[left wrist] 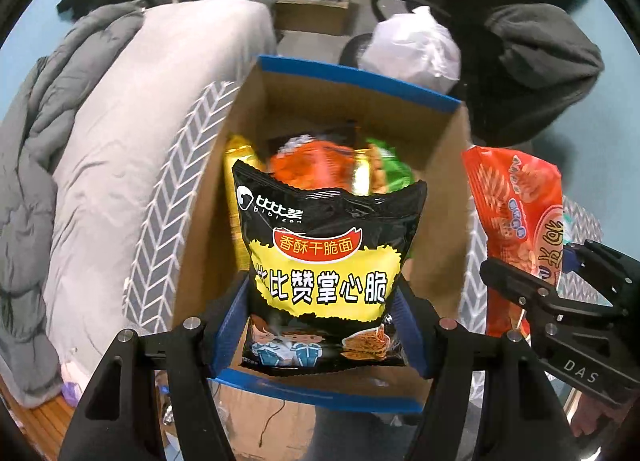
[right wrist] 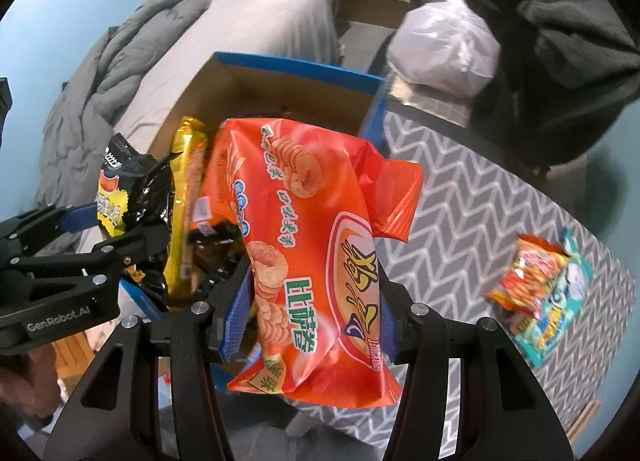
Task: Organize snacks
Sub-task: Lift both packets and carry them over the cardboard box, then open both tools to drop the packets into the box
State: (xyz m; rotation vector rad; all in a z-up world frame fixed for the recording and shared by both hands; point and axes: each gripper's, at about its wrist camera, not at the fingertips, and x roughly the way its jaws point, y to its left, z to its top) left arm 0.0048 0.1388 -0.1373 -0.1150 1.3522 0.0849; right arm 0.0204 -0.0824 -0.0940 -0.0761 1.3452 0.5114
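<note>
Both packets hang over the cardboard box (left wrist: 440,197), ready to drop: left gripper (left wrist: 324,325) clamps the black noodle bag (left wrist: 324,261), right gripper (right wrist: 312,301) the orange ring-snack bag (right wrist: 316,253) (centre frame, each).

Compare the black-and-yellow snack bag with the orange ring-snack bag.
The black-and-yellow snack bag sits upright in the left gripper; the orange ring-snack bag hangs tilted in the right gripper. The black one looks squarer, the orange longer. Both are clamped and above the cardboard box.

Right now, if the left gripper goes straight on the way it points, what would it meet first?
Probably the snack packets in the cardboard box: the left gripper, clamping the black snack bag, points into it. Depth is unclear.
</note>
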